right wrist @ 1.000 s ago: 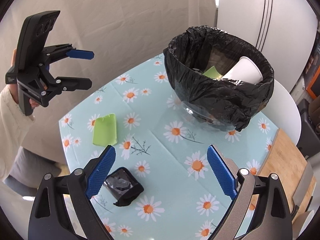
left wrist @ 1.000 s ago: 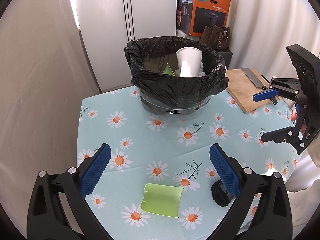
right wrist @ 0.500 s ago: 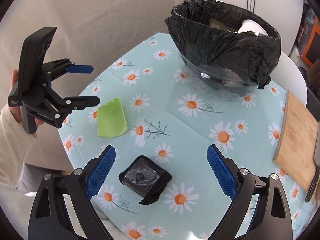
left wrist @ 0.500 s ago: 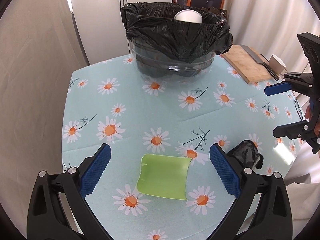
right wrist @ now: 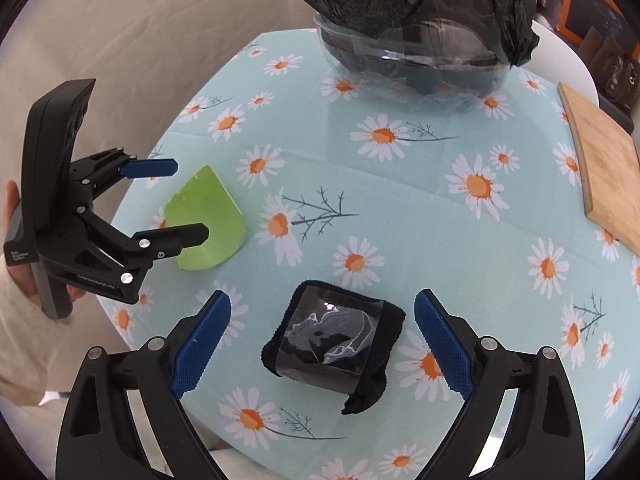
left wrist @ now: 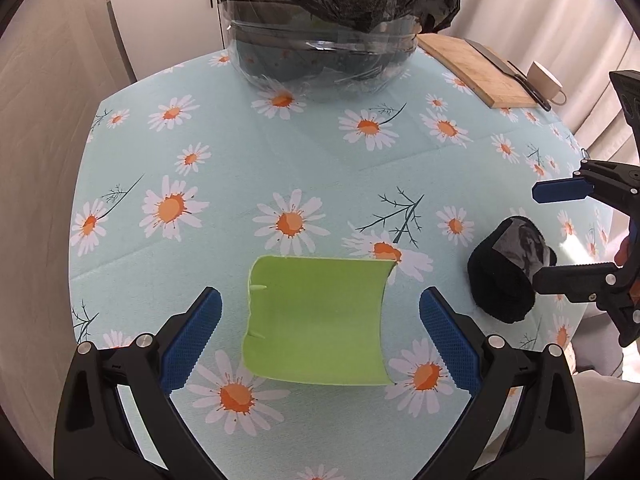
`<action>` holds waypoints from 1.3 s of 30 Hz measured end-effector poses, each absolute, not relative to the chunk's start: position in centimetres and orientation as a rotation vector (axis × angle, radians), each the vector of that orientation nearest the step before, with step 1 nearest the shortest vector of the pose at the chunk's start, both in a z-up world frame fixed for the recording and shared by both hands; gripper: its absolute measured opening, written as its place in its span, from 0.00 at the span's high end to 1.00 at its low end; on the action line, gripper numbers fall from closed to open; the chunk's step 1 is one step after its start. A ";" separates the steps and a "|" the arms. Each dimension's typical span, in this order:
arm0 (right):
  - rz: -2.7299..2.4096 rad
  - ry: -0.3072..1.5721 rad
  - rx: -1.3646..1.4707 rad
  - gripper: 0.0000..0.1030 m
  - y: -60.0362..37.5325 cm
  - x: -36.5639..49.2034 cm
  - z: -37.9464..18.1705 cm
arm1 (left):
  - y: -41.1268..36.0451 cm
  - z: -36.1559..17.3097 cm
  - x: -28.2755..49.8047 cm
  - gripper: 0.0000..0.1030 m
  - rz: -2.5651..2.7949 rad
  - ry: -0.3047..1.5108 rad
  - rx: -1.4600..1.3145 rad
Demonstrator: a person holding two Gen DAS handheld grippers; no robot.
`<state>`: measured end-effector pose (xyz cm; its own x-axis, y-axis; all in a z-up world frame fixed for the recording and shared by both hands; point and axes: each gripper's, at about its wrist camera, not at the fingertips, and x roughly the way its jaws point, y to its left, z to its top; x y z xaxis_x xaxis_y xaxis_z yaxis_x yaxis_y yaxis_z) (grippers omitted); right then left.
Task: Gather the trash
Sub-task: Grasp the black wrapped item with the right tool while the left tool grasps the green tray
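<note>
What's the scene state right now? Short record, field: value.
left claw: open, straddling the green curved plastic piece
right claw: open, straddling the black cloth bundle
bin: black-bag-lined bin at the far side of the daisy tablecloth
other: wooden cutting board with knife, white mug
loose trash: two pieces, neither gripped

Daisy-print surface and kitchen items

A pale blue daisy-print surface (left wrist: 224,128) carries a wooden cutting board (left wrist: 480,70) with a knife (left wrist: 508,70); a white mug (left wrist: 545,82) stands beside it.

curved green scrap (left wrist: 318,320), black wrapped bundle (right wrist: 334,344), both on tablecloth
</note>
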<state>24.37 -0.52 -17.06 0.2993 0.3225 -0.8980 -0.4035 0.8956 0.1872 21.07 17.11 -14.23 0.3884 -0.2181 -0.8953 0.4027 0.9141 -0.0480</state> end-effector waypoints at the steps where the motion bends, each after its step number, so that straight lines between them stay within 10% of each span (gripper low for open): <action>1: 0.465 1.178 -0.080 0.14 -0.5 24.3 -17.5 | 16.9 -14.6 21.2 0.06 -0.396 1.109 0.198; 39: 0.069 1.211 -0.026 0.08 0.6 22.7 -23.3 | 15.4 -18.6 21.2 0.06 -0.359 1.149 0.258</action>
<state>22.71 0.60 -23.26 0.3504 0.0391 -0.9358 -0.0670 0.9976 0.0167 21.19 15.43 -18.58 0.3622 -0.1442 -0.9209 0.4049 0.9142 0.0161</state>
